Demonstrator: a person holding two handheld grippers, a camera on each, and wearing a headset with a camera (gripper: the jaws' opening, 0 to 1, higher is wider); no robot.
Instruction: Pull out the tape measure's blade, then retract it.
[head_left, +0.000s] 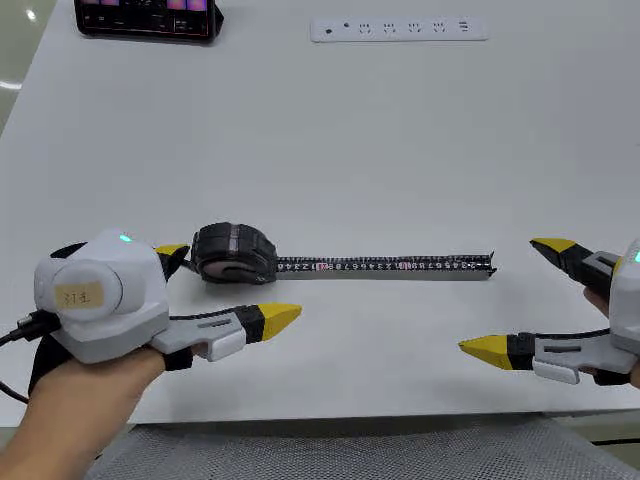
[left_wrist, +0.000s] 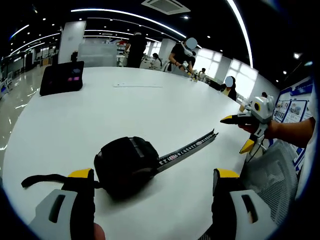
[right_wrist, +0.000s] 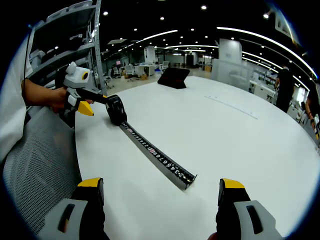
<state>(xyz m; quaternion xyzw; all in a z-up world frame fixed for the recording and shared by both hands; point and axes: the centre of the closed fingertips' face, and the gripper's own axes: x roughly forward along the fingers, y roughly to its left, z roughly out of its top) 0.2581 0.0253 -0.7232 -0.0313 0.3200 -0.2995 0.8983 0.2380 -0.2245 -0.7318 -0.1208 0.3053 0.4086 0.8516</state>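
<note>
A black tape measure (head_left: 233, 252) lies on the white table (head_left: 330, 150), its blade (head_left: 385, 266) drawn out to the right and lying flat. My left gripper (head_left: 228, 283) is open with the case between its yellow-tipped fingers, closer to the far one. In the left gripper view the case (left_wrist: 127, 165) sits just ahead of the left gripper (left_wrist: 153, 175) and the blade (left_wrist: 187, 149) runs away toward the right gripper (left_wrist: 236, 133). My right gripper (head_left: 517, 297) is open, a little beyond the blade's hooked end (head_left: 490, 264) and apart from it. The right gripper view shows the blade (right_wrist: 155, 152) ending just ahead of the right gripper (right_wrist: 162, 184).
A white power strip (head_left: 398, 29) and a black device with a lit screen (head_left: 148, 17) lie at the table's far side. A grey mesh chair (head_left: 330, 450) is below the near edge. People stand far behind the table (left_wrist: 182, 52).
</note>
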